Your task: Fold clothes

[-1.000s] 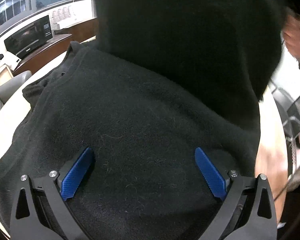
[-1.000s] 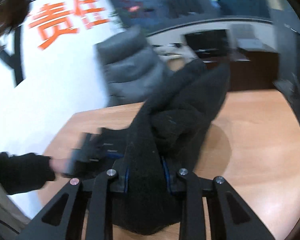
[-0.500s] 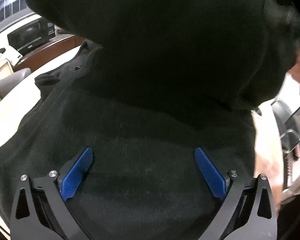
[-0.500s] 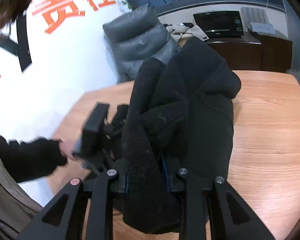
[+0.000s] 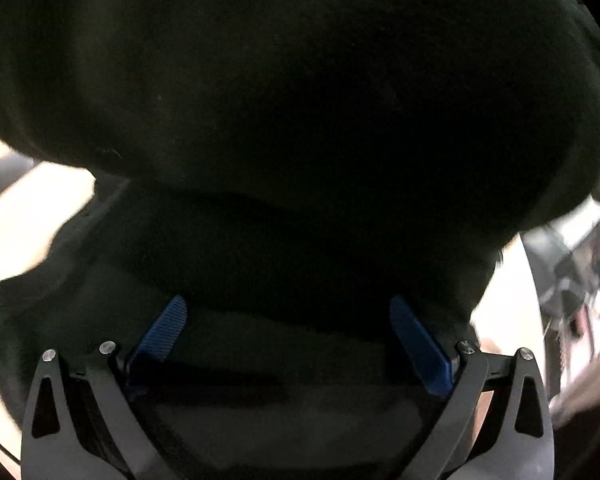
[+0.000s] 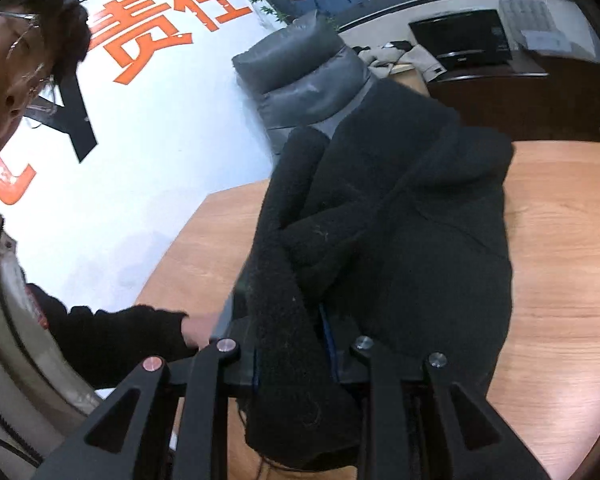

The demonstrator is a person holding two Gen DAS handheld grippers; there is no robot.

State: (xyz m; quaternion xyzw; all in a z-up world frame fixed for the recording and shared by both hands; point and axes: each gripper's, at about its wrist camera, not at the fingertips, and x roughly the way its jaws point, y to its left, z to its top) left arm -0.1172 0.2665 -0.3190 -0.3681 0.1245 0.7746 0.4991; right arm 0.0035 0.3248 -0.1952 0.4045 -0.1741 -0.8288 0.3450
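A black fleece garment lies on the wooden table. My right gripper is shut on a thick fold of it and holds that fold over the rest of the garment. My left gripper is open, its blue pads spread wide over the flat fleece. The lifted fold hangs just above the left gripper and fills most of the left wrist view.
A grey padded chair stands behind the table's far edge. A dark cabinet with a microwave is at the back right. The person's left arm reaches in at the table's left edge.
The right gripper has carried the fleece fold further over the garment, toward the left gripper. The fold now covers nearly all of the left wrist view. The left gripper stays open.
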